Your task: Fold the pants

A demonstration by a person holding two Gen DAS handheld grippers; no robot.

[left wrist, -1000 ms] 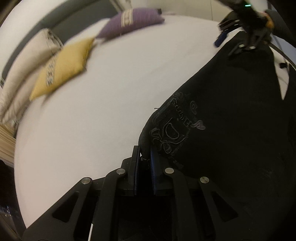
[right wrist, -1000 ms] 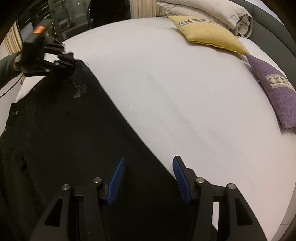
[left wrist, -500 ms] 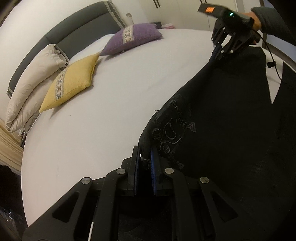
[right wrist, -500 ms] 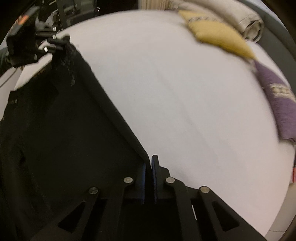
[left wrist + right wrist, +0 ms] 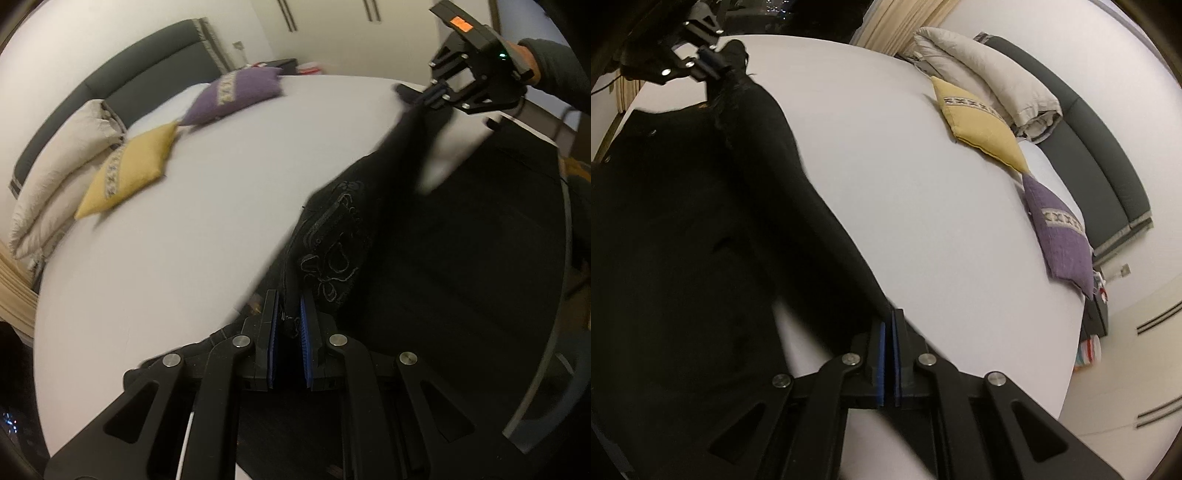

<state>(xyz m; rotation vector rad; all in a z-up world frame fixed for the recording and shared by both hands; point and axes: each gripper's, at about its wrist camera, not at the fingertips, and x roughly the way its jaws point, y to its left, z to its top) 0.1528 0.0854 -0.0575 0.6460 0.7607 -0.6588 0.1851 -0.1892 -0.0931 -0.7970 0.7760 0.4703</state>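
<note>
Both wrist views face down, close, sharing the bed [image 5: 221, 184].

No text can be read anywhere; the pale embroidery on the black pants [image 5: 334, 254], mid-frame, is illegible.

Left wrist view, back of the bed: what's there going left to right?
Folded off-white quilt → yellow cushion with patterned band → purple cushion with patterned band → right gripper clamped on the edge of the black pants.

One pants [image 5: 424, 258], two tools, two cushions (yellow [image 5: 129, 170], purple [image 5: 236, 92]), one duvet [image 5: 55, 173].
</note>
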